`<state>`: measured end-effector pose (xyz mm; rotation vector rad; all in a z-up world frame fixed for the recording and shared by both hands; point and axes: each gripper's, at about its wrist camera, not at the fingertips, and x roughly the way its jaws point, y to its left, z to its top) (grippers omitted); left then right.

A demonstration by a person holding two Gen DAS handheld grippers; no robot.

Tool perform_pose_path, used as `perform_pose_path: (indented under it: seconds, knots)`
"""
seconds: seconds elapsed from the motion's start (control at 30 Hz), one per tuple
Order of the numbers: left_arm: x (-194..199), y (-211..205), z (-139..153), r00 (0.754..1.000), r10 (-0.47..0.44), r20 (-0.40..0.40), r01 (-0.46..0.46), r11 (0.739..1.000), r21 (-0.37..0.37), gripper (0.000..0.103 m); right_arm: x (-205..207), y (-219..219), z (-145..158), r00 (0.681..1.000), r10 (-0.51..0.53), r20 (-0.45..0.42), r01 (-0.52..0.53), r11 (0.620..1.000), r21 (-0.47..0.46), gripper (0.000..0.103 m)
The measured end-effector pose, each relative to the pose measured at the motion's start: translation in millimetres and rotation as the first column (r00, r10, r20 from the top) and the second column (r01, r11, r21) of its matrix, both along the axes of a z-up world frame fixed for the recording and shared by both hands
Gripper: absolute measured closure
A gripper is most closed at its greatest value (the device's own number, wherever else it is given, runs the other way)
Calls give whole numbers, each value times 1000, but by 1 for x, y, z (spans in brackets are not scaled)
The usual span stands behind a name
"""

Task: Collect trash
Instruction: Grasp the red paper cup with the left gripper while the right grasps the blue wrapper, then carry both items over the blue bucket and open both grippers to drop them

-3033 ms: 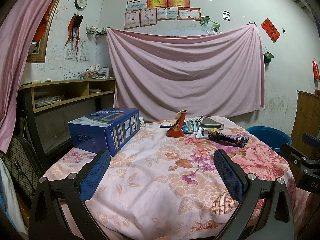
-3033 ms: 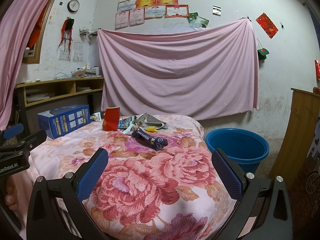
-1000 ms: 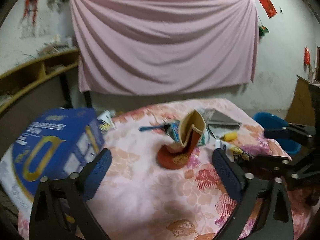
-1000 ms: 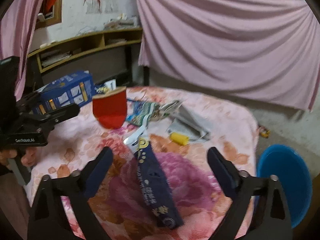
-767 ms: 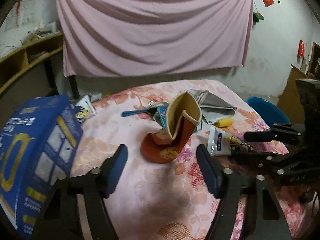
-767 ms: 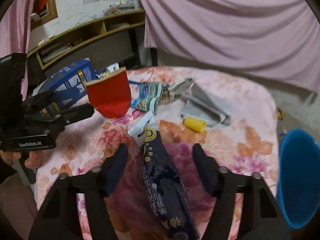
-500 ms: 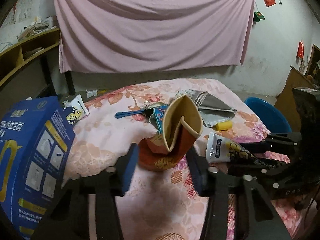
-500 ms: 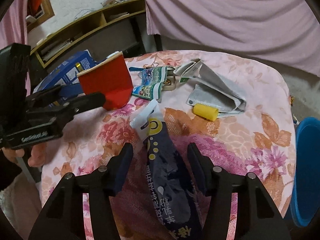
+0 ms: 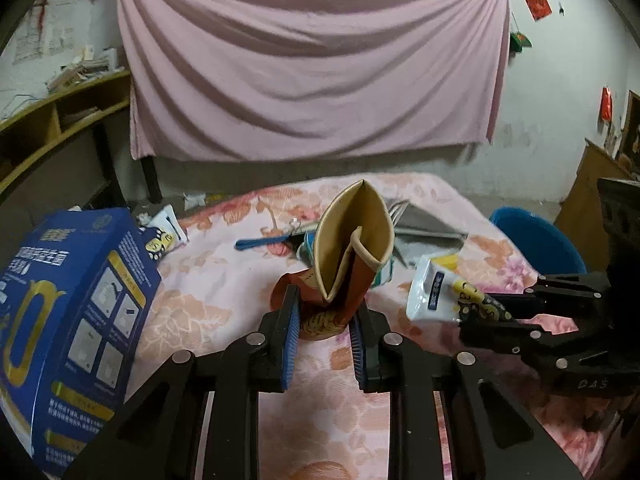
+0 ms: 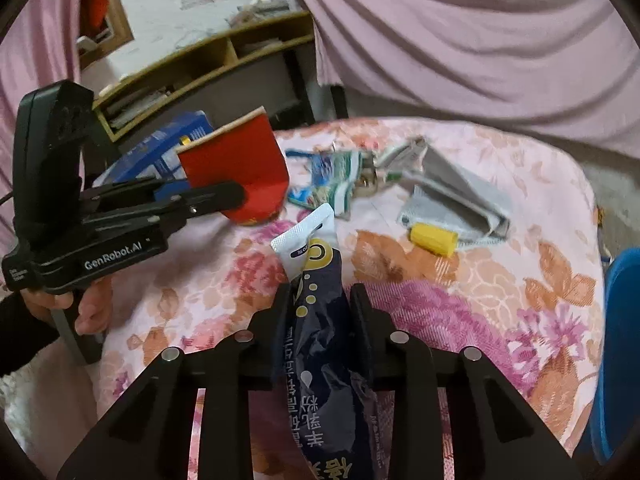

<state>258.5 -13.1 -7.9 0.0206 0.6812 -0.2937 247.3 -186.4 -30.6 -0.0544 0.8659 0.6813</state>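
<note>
A crushed red paper cup [image 9: 344, 276] with a tan inside stands on the floral tablecloth [image 9: 208, 292]. My left gripper [image 9: 324, 312] is shut on the cup's lower part; it also shows in the right wrist view [image 10: 240, 196]. A dark blue snack wrapper [image 10: 320, 320] with a white end lies on the cloth, and my right gripper [image 10: 320, 296] is shut on it. The right gripper also shows in the left wrist view [image 9: 472, 312], with the wrapper [image 9: 440, 292] in it.
A blue carton [image 9: 68, 320] stands at the left. Behind the cup lie a blue-green packet [image 10: 332, 176], a grey folded bag [image 10: 452, 188], a yellow cap [image 10: 432, 238] and a blue-handled tool [image 9: 260, 242]. A blue bin [image 9: 536, 236] stands right of the table.
Both grippers moved in over the table and closed, the left on the red cup and the right on the dark blue wrapper.
</note>
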Motion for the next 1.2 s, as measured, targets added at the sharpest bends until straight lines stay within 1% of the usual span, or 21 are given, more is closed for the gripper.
perform_pose_path:
  seconds: [0.1, 0.17, 0.23, 0.3, 0.33, 0.43, 0.5, 0.53, 0.6, 0.63, 0.67, 0.73, 0.8, 0.83, 0.9, 0.93, 1.0, 1.03, 1.1, 1.2]
  knots:
    - [-10, -7, 11, 998, 14, 58, -12, 999, -42, 84, -7, -8, 10, 998, -12, 57, 9, 999, 52, 76]
    - [-16, -18, 21, 994, 16, 108, -9, 998, -60, 84, -13, -18, 19, 994, -31, 106, 19, 994, 112, 76]
    - [-20, -33, 32, 988, 11, 156, -1, 998, -66, 84, -21, -34, 30, 979, -74, 188, 43, 986, 162, 76]
    - [-23, -52, 45, 977, -4, 212, 20, 997, -73, 84, -29, -50, 42, 954, -126, 271, 75, 979, 190, 76]
    - [-24, -63, 51, 971, -14, 239, 34, 996, -78, 84, -35, -63, 50, 929, -169, 329, 103, 973, 207, 76]
    - [-28, -97, 71, 946, -53, 321, 87, 992, -91, 84, -46, -96, 67, 866, -273, 419, 168, 948, 271, 76]
    - [-30, -123, 83, 924, -86, 372, 130, 987, -95, 84, -55, -124, 78, 796, -363, 485, 230, 922, 313, 76]
    - [-30, -135, 87, 915, -102, 389, 151, 984, -96, 84, -57, -134, 81, 774, -389, 500, 250, 913, 322, 76]
    - [-29, -161, 95, 899, -137, 416, 193, 976, -96, 84, -63, -162, 89, 700, -468, 539, 316, 880, 354, 76]
    - [-27, -172, 98, 893, -152, 423, 211, 973, -95, 83, -64, -171, 91, 676, -491, 549, 335, 869, 364, 76]
    - [-25, -183, 101, 888, -169, 427, 230, 969, -95, 83, -67, -184, 92, 637, -526, 564, 365, 850, 380, 76]
    - [-19, -207, 103, 884, -206, 421, 268, 959, -95, 83, -70, -205, 95, 593, -571, 569, 405, 821, 402, 76]
    - [-12, -225, 102, 884, -239, 401, 300, 949, -96, 83, -68, -227, 94, 548, -619, 563, 453, 785, 422, 75]
    - [-8, -235, 101, 887, -257, 384, 318, 943, -102, 83, -72, -234, 92, 535, -631, 562, 467, 775, 425, 75]
    - [0, -251, 96, 894, -277, 351, 333, 936, -110, 83, -68, -254, 86, 510, -666, 544, 513, 743, 430, 75]
    - [5, -260, 92, 900, -288, 328, 339, 934, -111, 83, -68, -255, 85, 506, -675, 537, 523, 735, 432, 75]
    - [12, -273, 86, 911, -296, 287, 339, 935, -109, 83, -68, -274, 76, 496, -702, 511, 559, 709, 430, 75]
    - [16, -281, 82, 917, -299, 264, 335, 937, -104, 83, -69, -282, 74, 497, -709, 500, 572, 701, 426, 75]
    - [23, -292, 77, 927, -301, 223, 328, 940, -92, 83, -69, -290, 70, 500, -720, 482, 591, 690, 418, 75]
    - [36, -305, 67, 940, -307, 150, 322, 943, -81, 83, -64, -303, 58, 515, -732, 446, 625, 677, 388, 75]
